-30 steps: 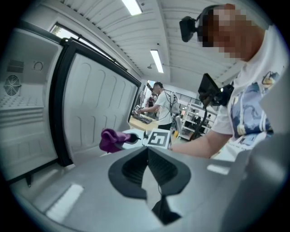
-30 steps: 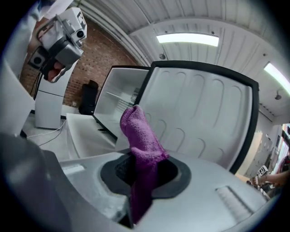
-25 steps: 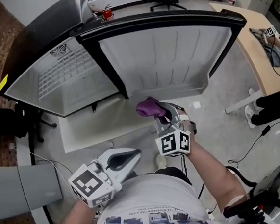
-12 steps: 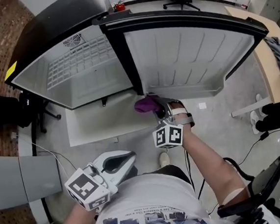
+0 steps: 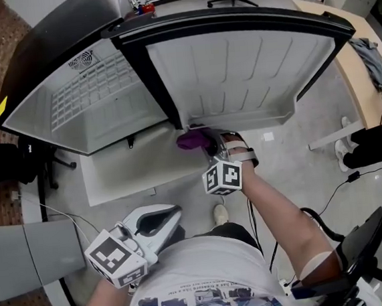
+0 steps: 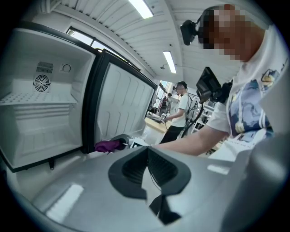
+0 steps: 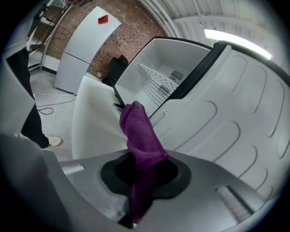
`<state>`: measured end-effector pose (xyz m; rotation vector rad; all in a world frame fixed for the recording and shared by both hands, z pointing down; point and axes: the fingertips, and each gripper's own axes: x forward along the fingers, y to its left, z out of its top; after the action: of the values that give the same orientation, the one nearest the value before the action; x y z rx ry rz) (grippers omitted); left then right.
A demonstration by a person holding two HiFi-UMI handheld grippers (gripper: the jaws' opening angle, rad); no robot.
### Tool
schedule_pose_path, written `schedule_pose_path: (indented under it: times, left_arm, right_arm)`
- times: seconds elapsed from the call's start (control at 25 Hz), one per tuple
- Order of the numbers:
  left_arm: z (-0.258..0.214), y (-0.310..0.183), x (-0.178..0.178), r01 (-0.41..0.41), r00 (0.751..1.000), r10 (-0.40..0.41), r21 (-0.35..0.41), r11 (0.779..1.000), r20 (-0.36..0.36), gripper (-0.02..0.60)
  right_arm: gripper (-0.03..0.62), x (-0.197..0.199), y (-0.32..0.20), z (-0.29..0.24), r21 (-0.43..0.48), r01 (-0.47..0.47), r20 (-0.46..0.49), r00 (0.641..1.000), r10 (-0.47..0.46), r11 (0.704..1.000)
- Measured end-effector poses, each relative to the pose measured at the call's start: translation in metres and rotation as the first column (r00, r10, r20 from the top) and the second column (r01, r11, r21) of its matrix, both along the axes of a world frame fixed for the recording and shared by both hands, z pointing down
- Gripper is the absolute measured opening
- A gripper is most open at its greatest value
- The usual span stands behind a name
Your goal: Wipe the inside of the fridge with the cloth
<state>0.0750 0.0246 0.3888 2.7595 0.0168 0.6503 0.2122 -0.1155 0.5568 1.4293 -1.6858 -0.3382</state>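
My left tongs [image 5: 174, 214] hang low, pressed together on nothing. The fridge [image 5: 98, 100] stands open. The purple cloth [image 5: 190, 140], seemingly soft, light and floppy, is pinched by one bunched end in my right tongs [image 5: 211, 148], near the door [image 5: 237, 70] bottom's hinge corner.

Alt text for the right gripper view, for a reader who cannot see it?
The right gripper is shut on a purple cloth that sticks up ahead of its jaws, near the bottom front edge of an open white fridge. The fridge's door fills the right side, and a brick wall lies behind.
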Motion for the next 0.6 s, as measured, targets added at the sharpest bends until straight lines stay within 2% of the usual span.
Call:
schedule_pose_path:
  times: [0.6]
  left_arm:
    - [0.004, 0.01, 0.029, -0.056, 0.998, 0.055, 0.032, 0.998, 0.018, 0.006]
  right_arm:
    - [0.054, 0.042, 0.022, 0.009, -0.032, -0.07, 0.049, 0.996, 0.071, 0.997]
